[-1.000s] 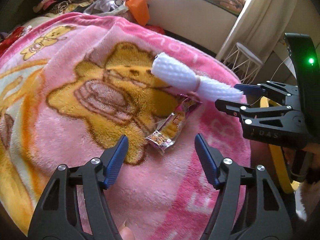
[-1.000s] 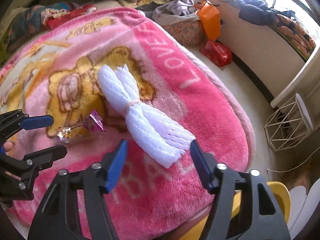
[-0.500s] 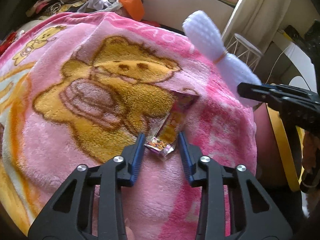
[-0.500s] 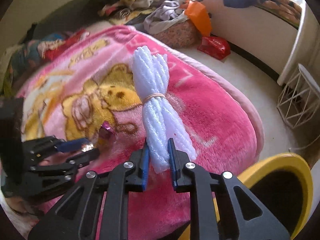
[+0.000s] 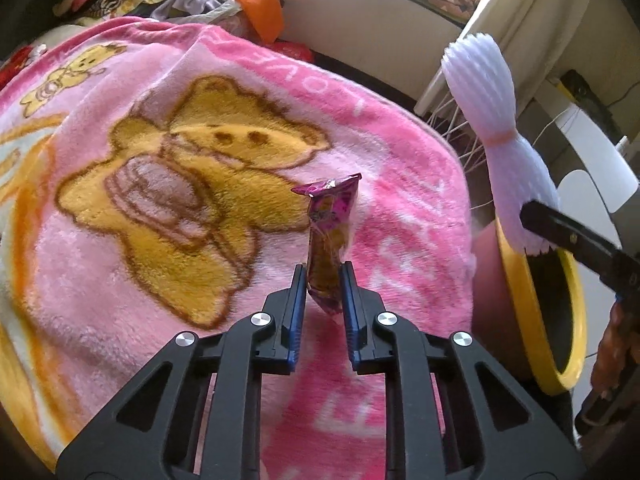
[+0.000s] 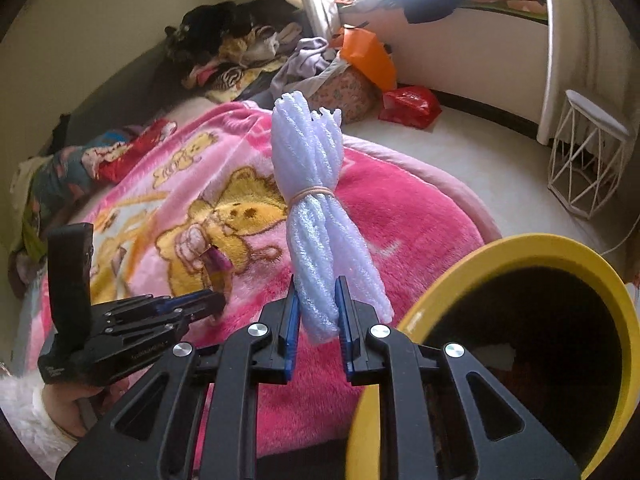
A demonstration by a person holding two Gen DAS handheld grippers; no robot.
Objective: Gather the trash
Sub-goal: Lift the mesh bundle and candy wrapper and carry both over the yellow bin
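White foam netting bundle (image 6: pixel 320 220), a second ago lying on the pink blanket (image 5: pixel 120 240), is now riding clamped in the right gripper (image 6: pixel 317 312) beside the yellow bin (image 6: pixel 520 248), while the left gripper (image 5: pixel 324 292) is pinching the lifted purple snack wrapper (image 5: pixel 330 232), both ready for binning.

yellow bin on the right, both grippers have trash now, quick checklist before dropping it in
1. Left gripper clamped on the purple foil snack wrapper: ok.
2. Wrapper lifted clear of the pink bear-print fleece blanket: ok.
3. Right gripper clamped on the white foam netting bundle tied with a rubber band: ok.
4. Bundle directly above the round yellow bin: not ok, it is beside the rim.
5. Bin opening unobstructed: ok.
6. Room left inside the bin: cannot tell, interior is dark.
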